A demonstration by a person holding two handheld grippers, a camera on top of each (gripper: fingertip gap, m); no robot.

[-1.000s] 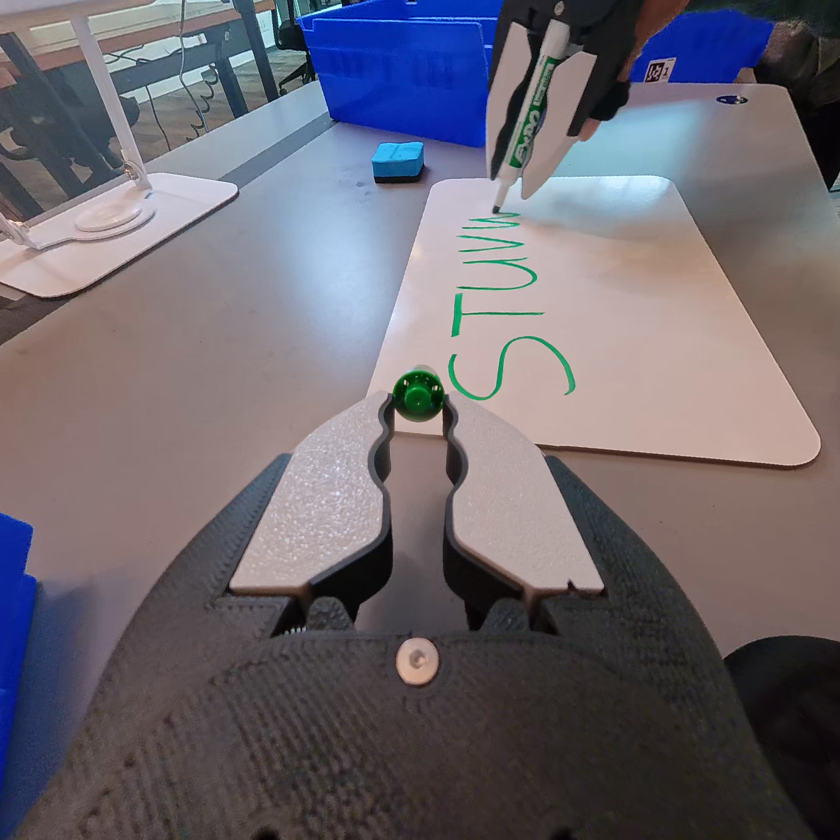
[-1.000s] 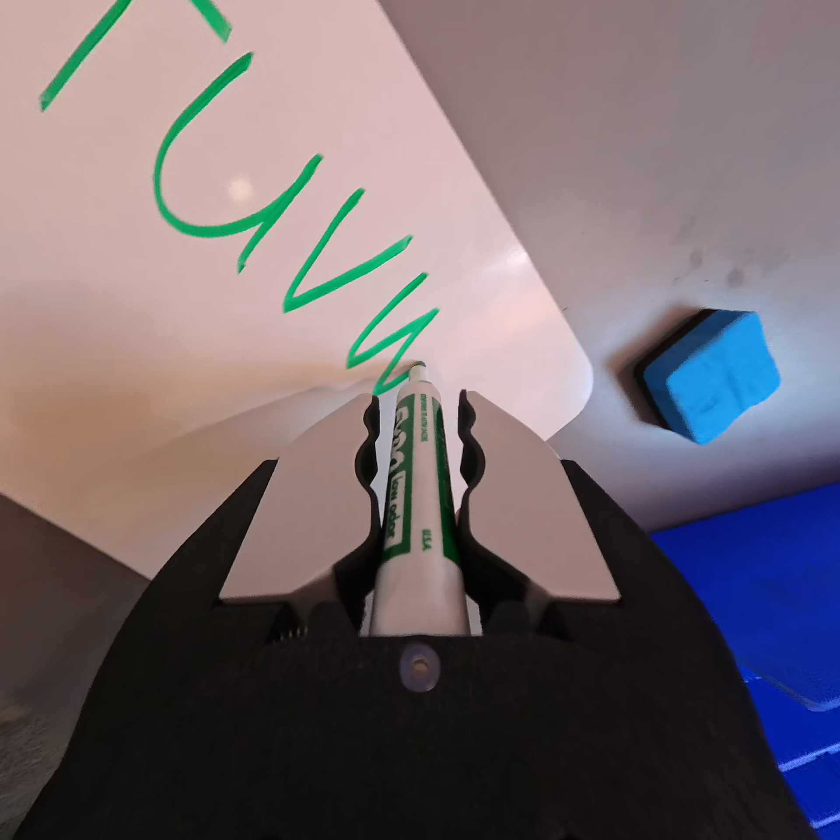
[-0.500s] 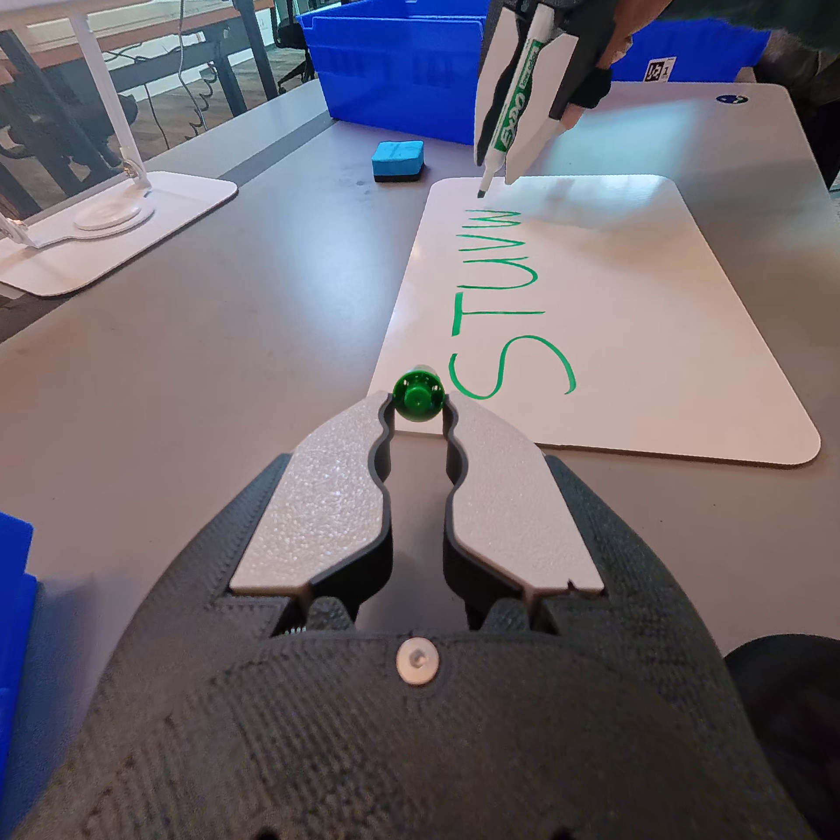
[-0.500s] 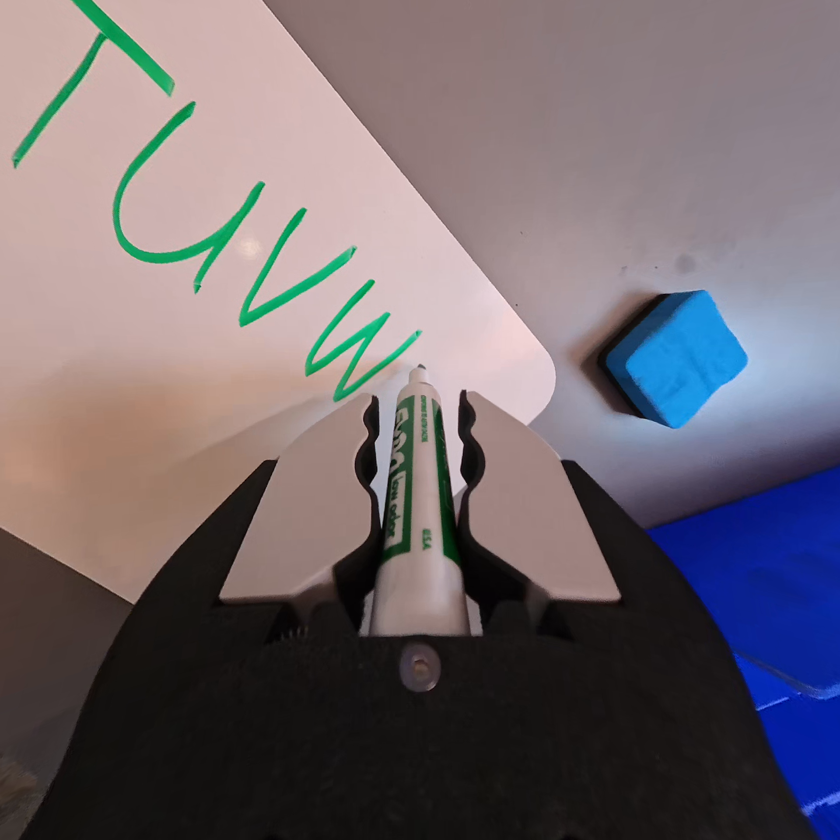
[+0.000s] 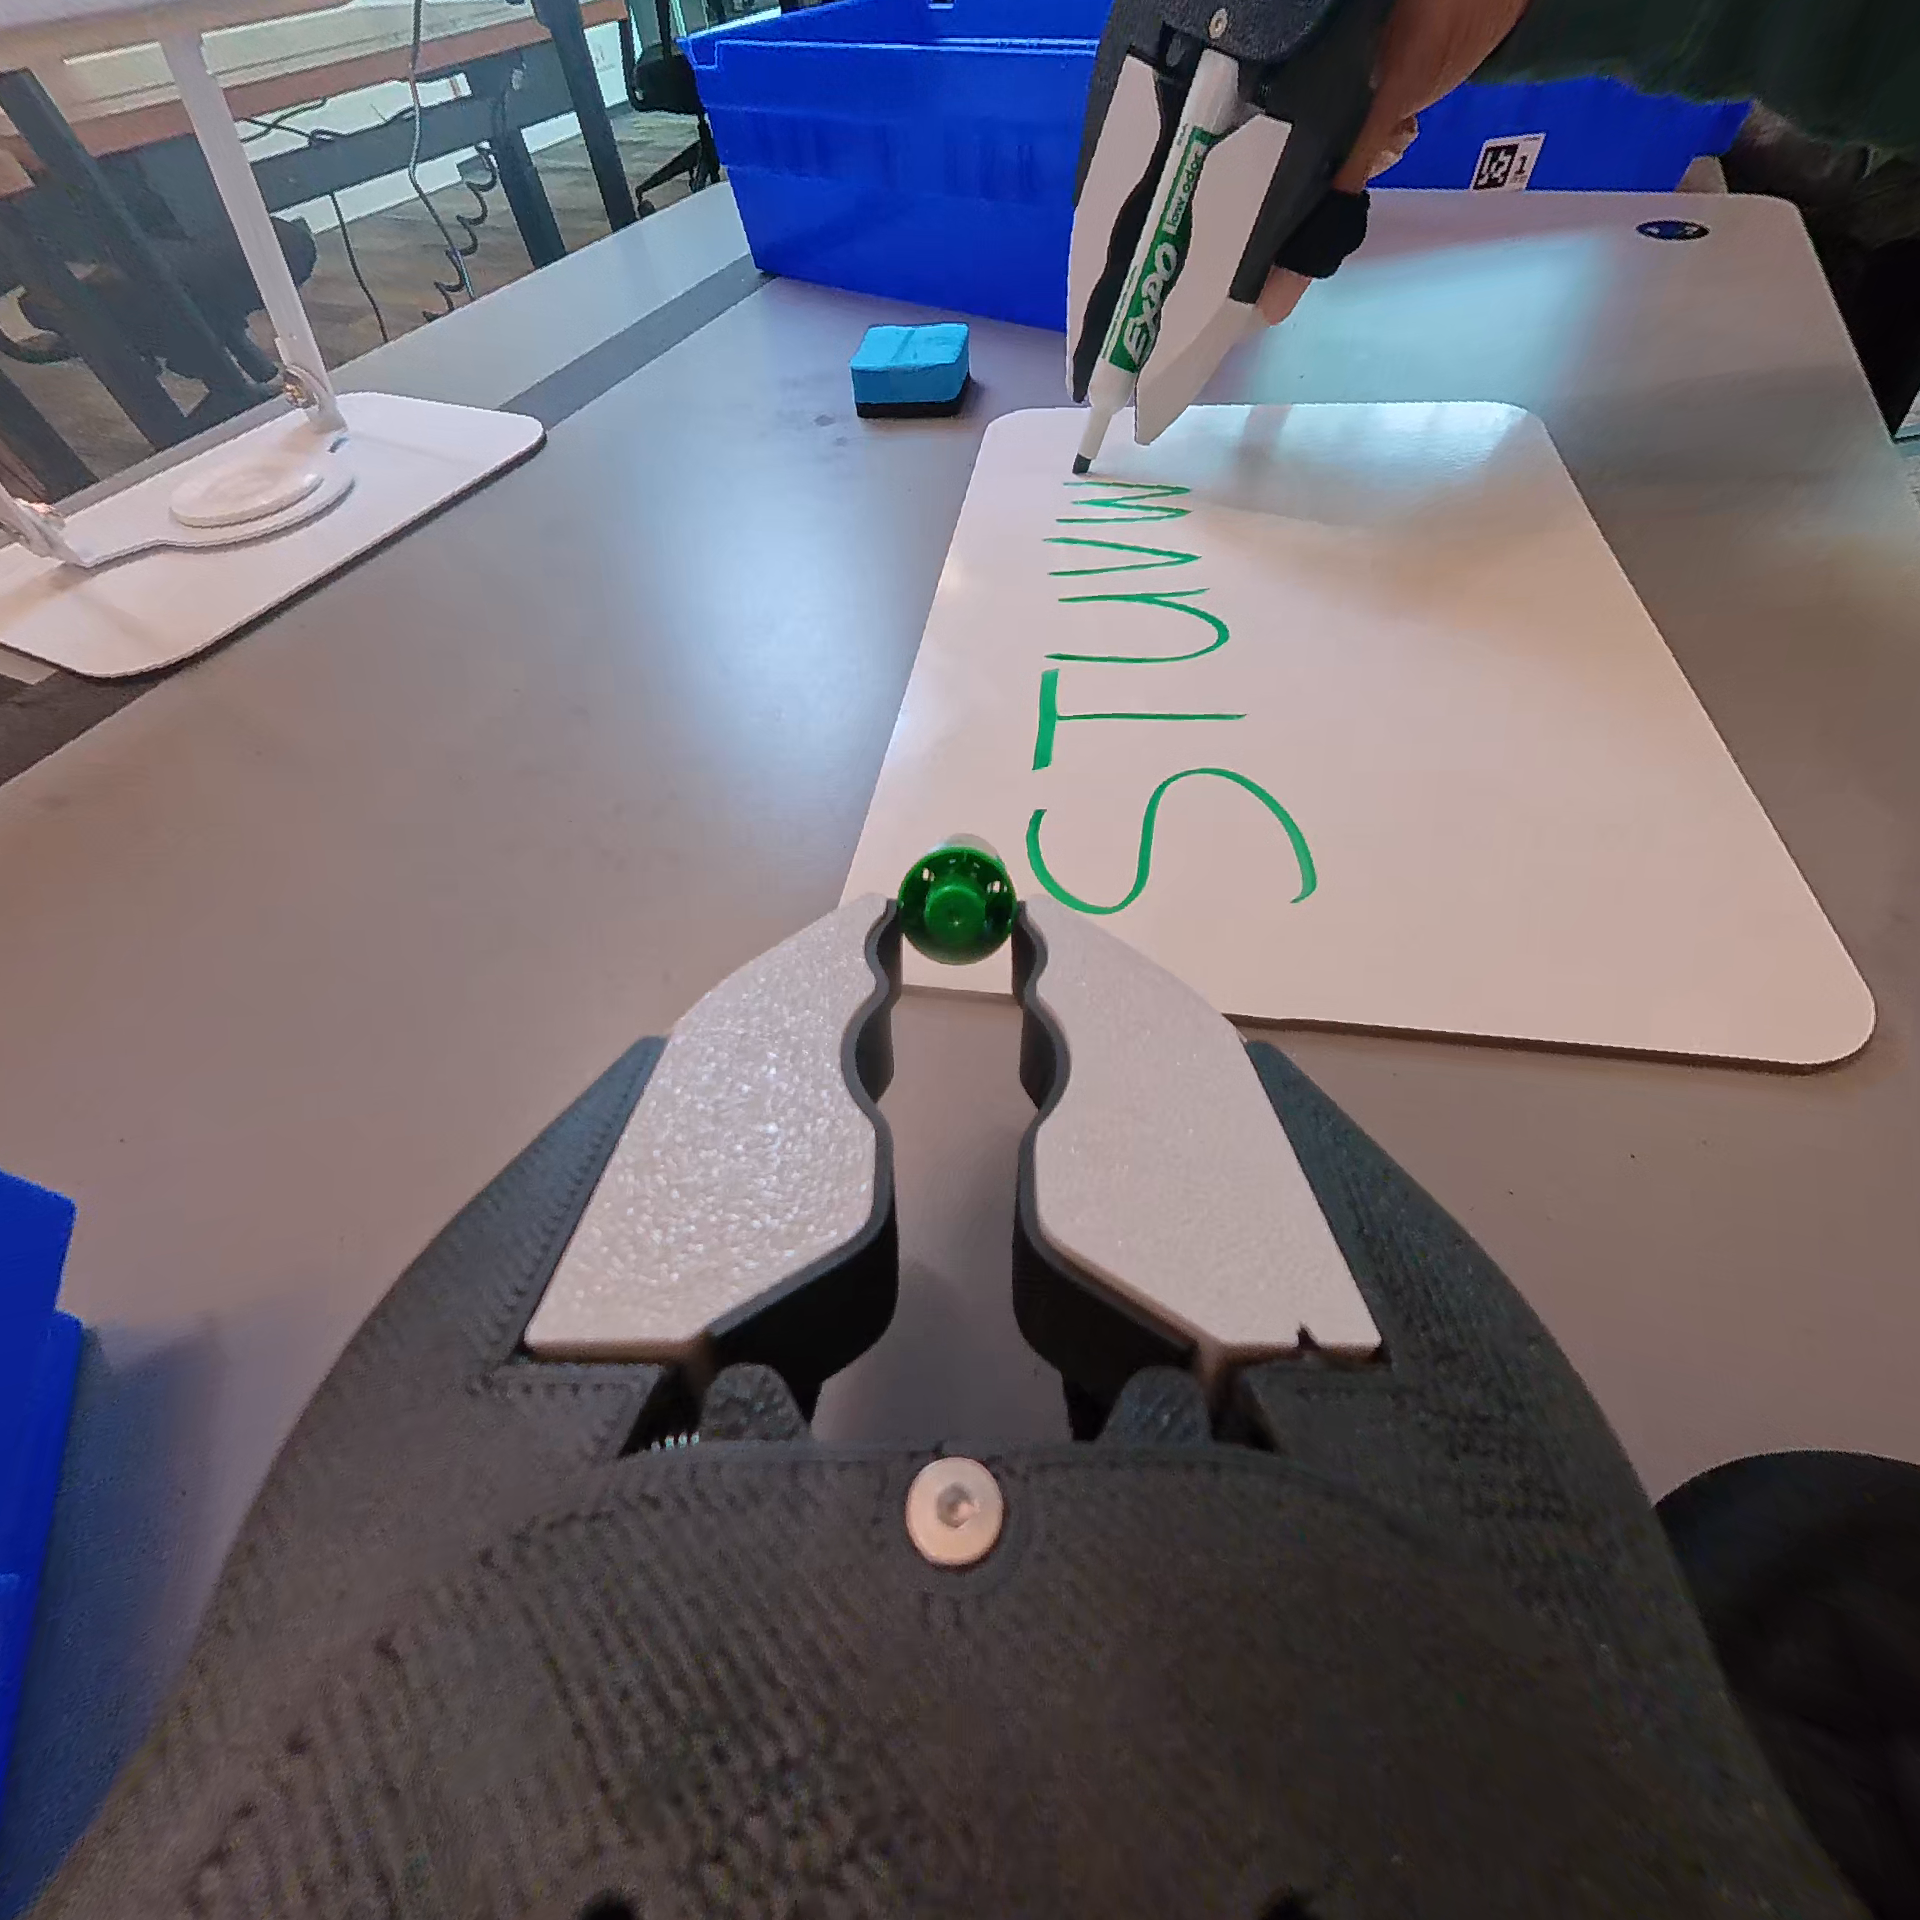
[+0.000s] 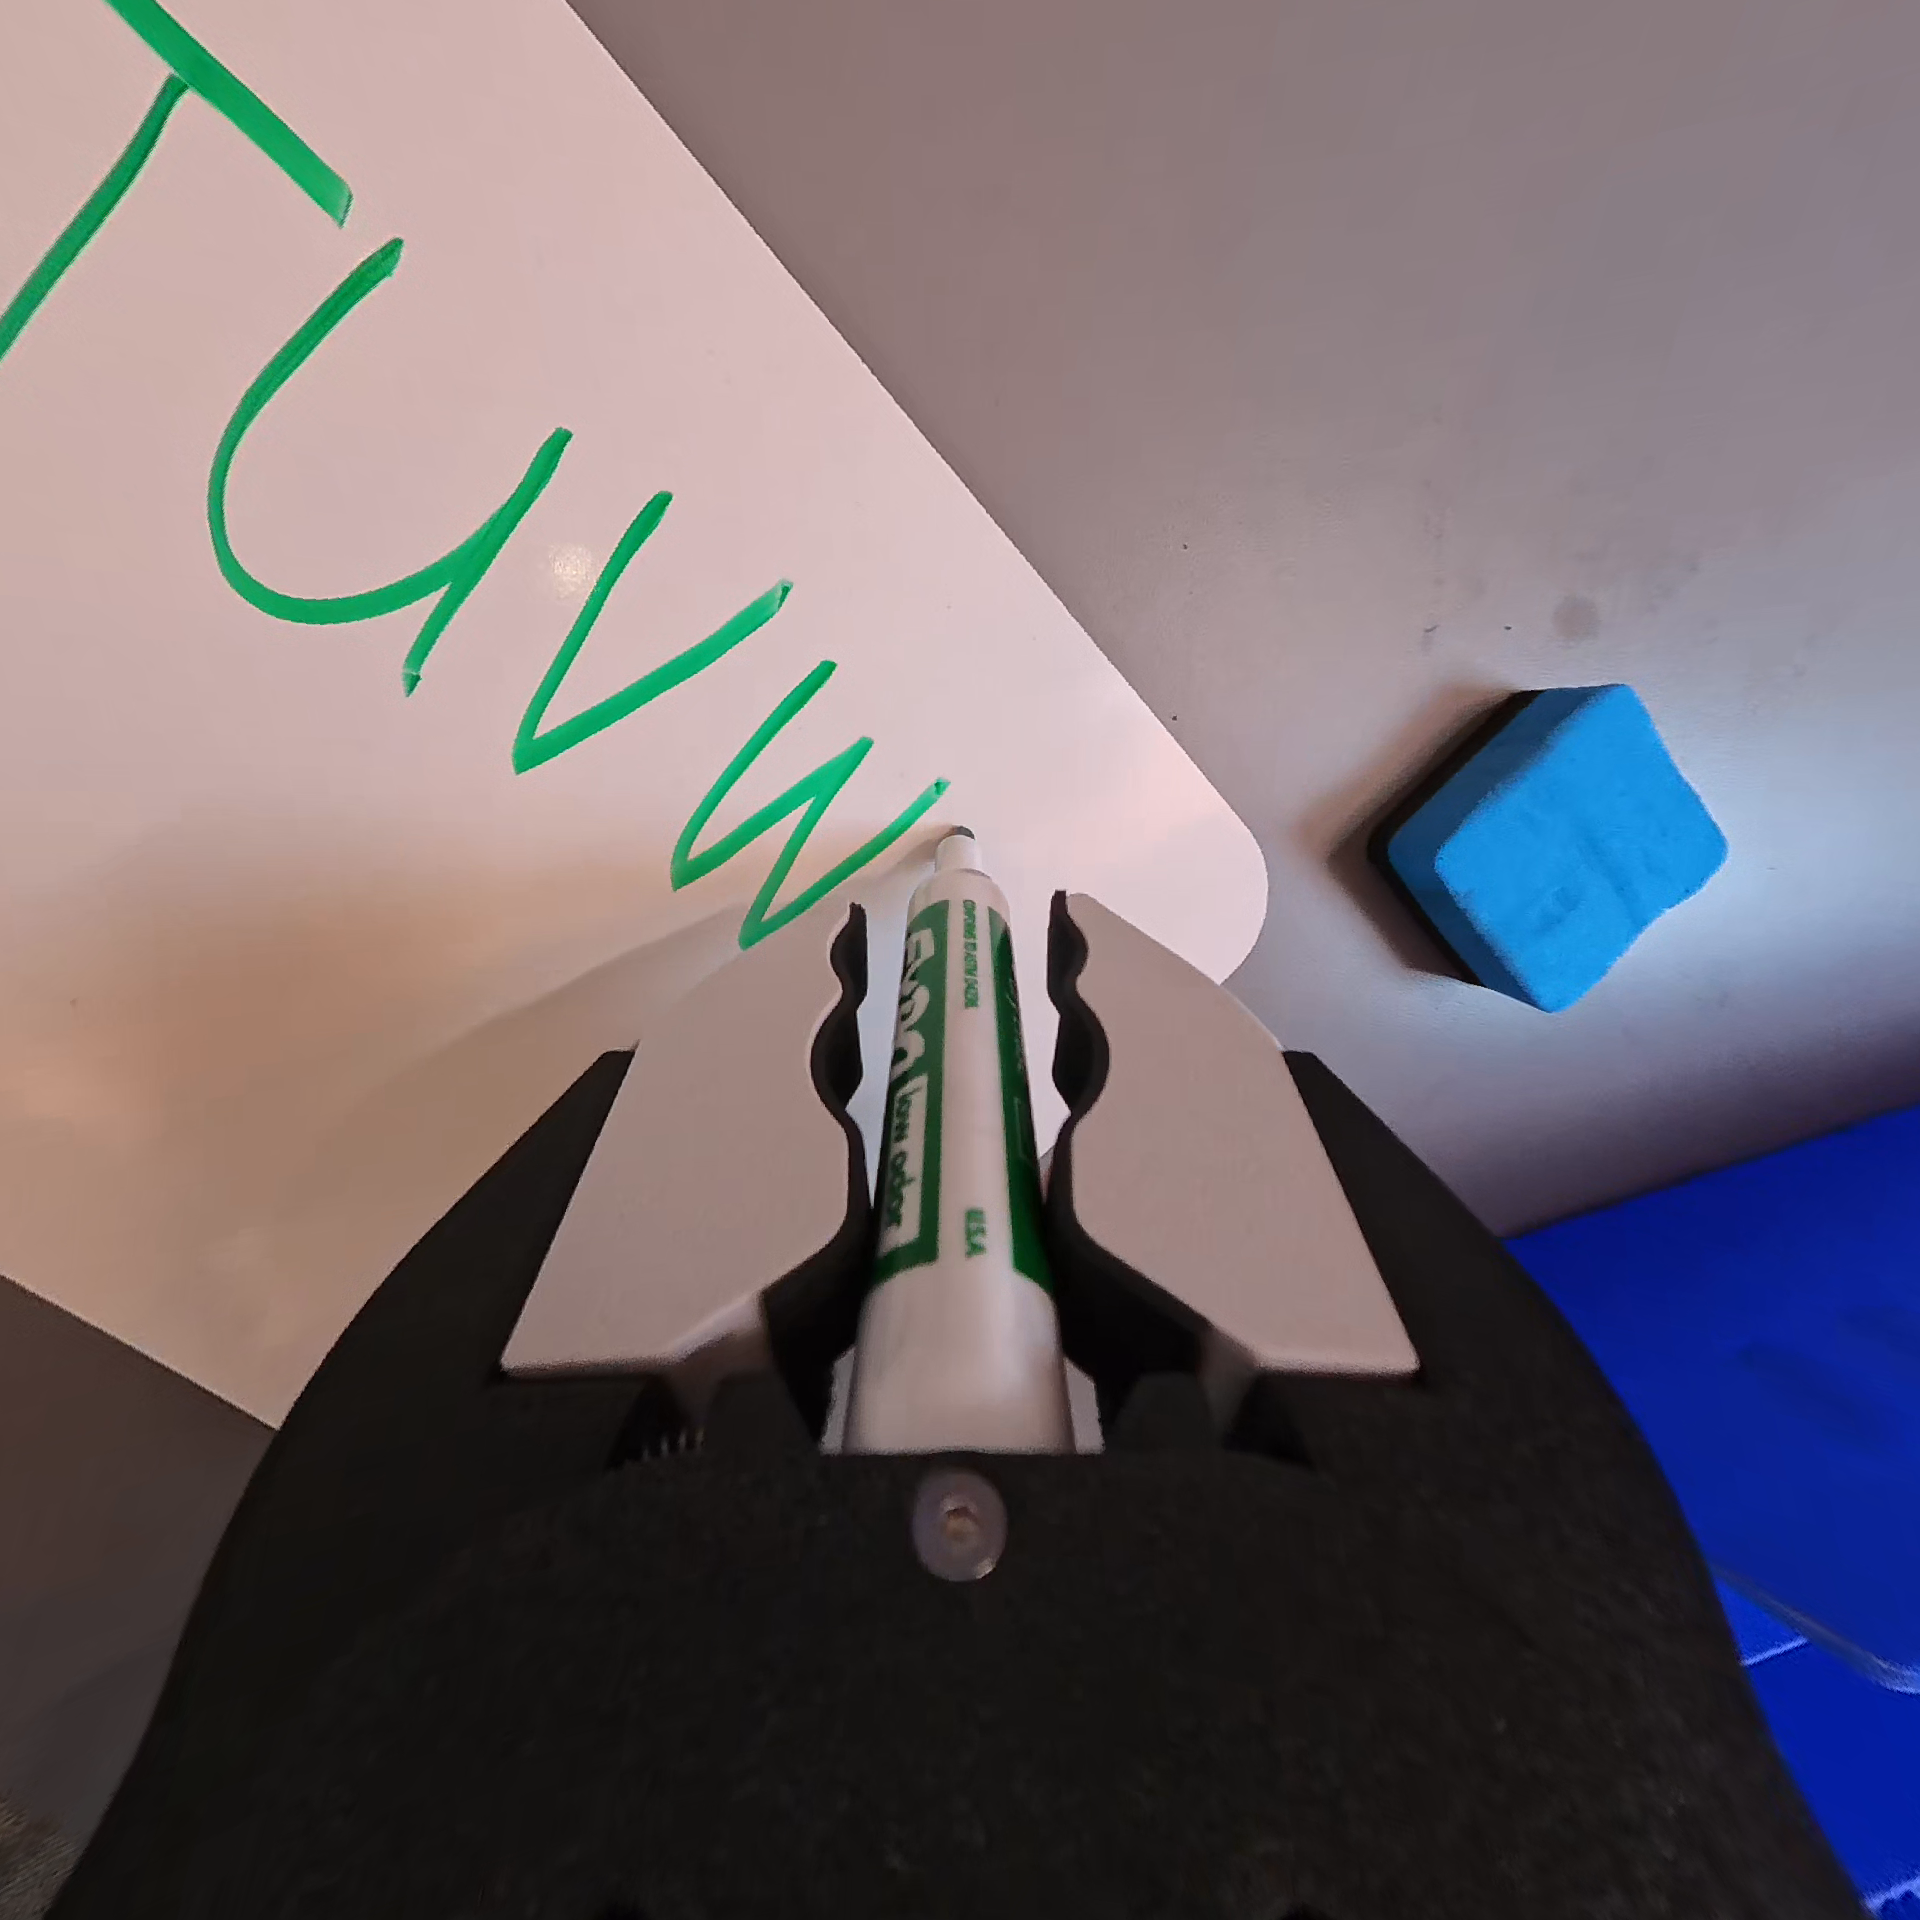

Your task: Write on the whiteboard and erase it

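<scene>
Left gripper (image 5: 956, 925): clenched on a green marker cap (image 5: 954, 906), both fingertips pressing its sides; it hovered low over the grey tabletop (image 5: 520, 831) at the near left corner of the whiteboard.
Marker cap: seen end-on at the very tips of the left gripper, just in front of the whiteboard's near edge and beside the first green letter.
Whiteboard (image 5: 1507, 779): lay flat on the tabletop, ahead and to the right of the left gripper; a column of green letters (image 5: 1143, 707) ran along its left side from near end to far end.
Eraser (image 5: 911, 369): blue with a dark base, on the tabletop just beyond the whiteboard's far left corner, apart from both grippers; in the right wrist view it lay to the right of the fingers (image 6: 1553, 847).
Right gripper (image 6: 956, 914): grasping a white and green marker (image 6: 956, 1122) lengthwise between its fingers, held by a person's hand (image 5: 1434, 62) above the far end of the whiteboard.
Marker tip (image 6: 961, 836): at the board surface by the end of the last letter, close to the far left corner; contact could not be told.
Blue bin (image 5: 894, 145): behind the eraser, at the far side of the tabletop.
</scene>
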